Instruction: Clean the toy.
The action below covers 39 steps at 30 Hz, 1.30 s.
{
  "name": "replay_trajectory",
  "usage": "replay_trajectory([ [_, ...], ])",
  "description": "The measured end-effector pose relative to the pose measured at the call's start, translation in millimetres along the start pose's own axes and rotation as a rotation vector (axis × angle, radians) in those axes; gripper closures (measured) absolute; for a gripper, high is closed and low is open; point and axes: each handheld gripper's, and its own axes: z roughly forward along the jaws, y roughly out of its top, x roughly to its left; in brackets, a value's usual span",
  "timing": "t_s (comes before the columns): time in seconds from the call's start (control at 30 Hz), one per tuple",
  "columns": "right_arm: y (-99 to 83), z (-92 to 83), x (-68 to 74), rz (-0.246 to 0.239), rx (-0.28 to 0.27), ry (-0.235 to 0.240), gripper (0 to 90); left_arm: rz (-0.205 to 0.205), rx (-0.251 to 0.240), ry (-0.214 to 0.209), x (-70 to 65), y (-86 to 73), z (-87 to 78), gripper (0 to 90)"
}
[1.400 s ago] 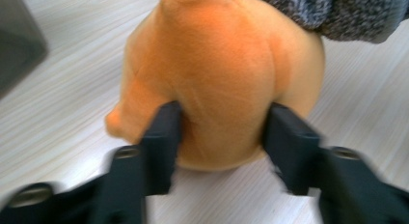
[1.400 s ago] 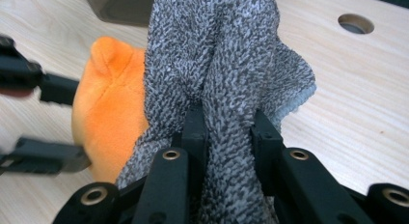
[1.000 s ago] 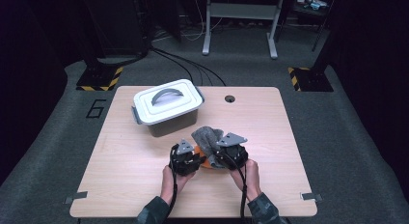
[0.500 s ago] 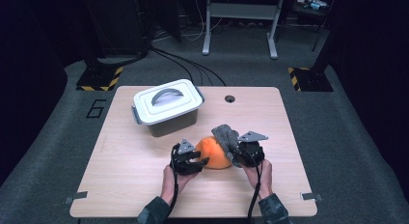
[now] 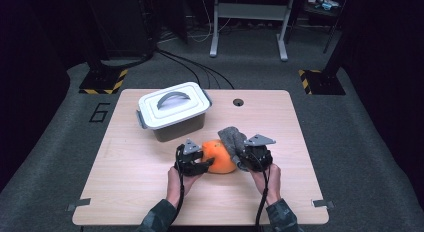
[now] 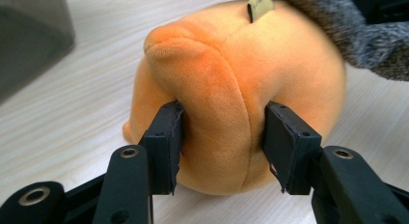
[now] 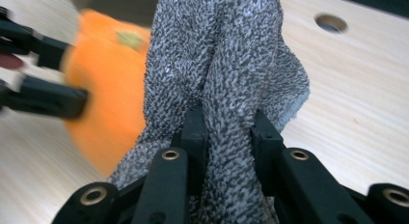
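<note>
Two grips going on at once here. The left gripper (image 6: pixel 222 137) has its pads on either side of a bulging seam of the orange plush toy (image 6: pixel 241 103); the jaws have just been closing in a bit, and they sit about half wide with the soft stuffing pinched between them, so I'd call that a hold. The right gripper (image 7: pixel 226 132) is clamped tight on a bunched-up fold of the grey knitted glove (image 7: pixel 226 64), fabric squeezed up between the black jaws.

From above, the toy (image 5: pixel 219 156) sits on the near middle of the wooden table (image 5: pixel 150 192), with the left gripper (image 5: pixel 196 161) on its left side and the right gripper (image 5: pixel 250 154) just to its right. The glove (image 5: pixel 231 139) is draped from the right gripper up against the toy's far right side, touching it.

My guess at the why: the left one is anchoring the toy so it doesn't slide while the right one pulls the glove off it, or maybe drags it over. Can't say which from here. Gripping the glove by a gathered fold makes sense, since knit is floppy and a flat edge would slip.

Further back on the left is a grey bin with a white handled lid (image 5: pixel 172 107), shut, well clear of all this.
</note>
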Motion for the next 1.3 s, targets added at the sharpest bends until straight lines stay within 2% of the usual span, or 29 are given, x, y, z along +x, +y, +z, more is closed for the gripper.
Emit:
replay_trajectory([
  [0.07,-6.8,1.6,-7.2,0.03,0.022,-0.004,72.9,-0.016,-0.001,-0.01,3.0,-1.4,0.5,50.6],
  [0.1,-9.6,3.1,-9.9,0.031,0.027,-0.021,72.8,-0.012,0.0,-0.01,3.3,-1.4,0.6,50.6],
  [0.17,-17.6,8.9,-16.8,0.06,0.048,-0.005,72.8,0.001,0.001,-0.005,1.8,-1.1,1.2,50.7],
  [0.33,-28.8,26.6,-21.3,0.117,0.101,-0.018,72.7,0.004,0.0,-0.01,1.6,-1.9,1.8,50.6],
  [0.37,-31.0,29.3,-23.4,0.109,0.103,-0.012,72.7,0.009,0.004,-0.008,1.7,-1.5,1.9,50.7],
  [0.5,-36.0,38.2,-26.8,0.135,0.157,-0.01,72.3,0.01,0.005,-0.013,1.8,-1.5,1.8,52.3],
  [0.63,-30.9,22.3,-27.9,0.134,0.115,-0.03,72.2,0.003,-0.001,-0.013,3.2,-2.8,1.7,53.9],
  [0.67,-28.3,15.5,-28.8,0.113,0.087,-0.032,72.2,-0.001,0.0,-0.017,3.9,-3.2,1.8,53.9],
  [0.73,-20.1,0.1,-25.2,0.113,0.025,-0.03,72.3,-0.007,-0.001,-0.025,4.9,-3.5,1.7,53.8],
  [0.8,-10.5,-11.8,-18.5,0.105,-0.022,0.002,72.3,-0.002,0.003,-0.018,3.6,-3.1,1.5,53.7],
  [0.87,-3.3,-14.7,-10.9,0.085,-0.033,0.029,72.4,-0.003,0.002,-0.016,3.2,-3.1,1.6,53.7],
  [0.93,-0.1,-5.1,-4.1,0.055,0.013,0.03,72.4,-0.005,0.002,-0.02,4.0,-3.3,1.7,53.7],
  [0.97,-2.2,2.4,-4.0,0.041,0.037,0.016,72.6,-0.004,0.002,-0.023,3.8,-3.5,2.2,53.7],
  [1.0,-6.0,9.8,-5.6,0.045,0.056,0.01,72.7,0.006,0.008,-0.024,3.2,-3.5,3.0,53.8],
  [1.03,-11.0,16.4,-10.1,0.075,0.06,0.02,72.8,0.003,0.005,-0.025,1.9,-3.6,3.8,53.8],
  [1.13,-19.3,22.2,-17.9,0.119,0.067,0.015,72.8,0.011,0.002,-0.018,-0.6,-2.8,5.8,54.1],
  [1.2,-24.1,27.3,-22.8,0.103,0.1,-0.014,72.9,0.005,0.002,-0.021,0.2,-3.0,6.0,54.3],
  [1.3,-31.6,38.6,-26.1,0.13,0.153,-0.027,72.8,0.002,0.009,-0.025,4.2,-3.7,5.2,54.5],
])
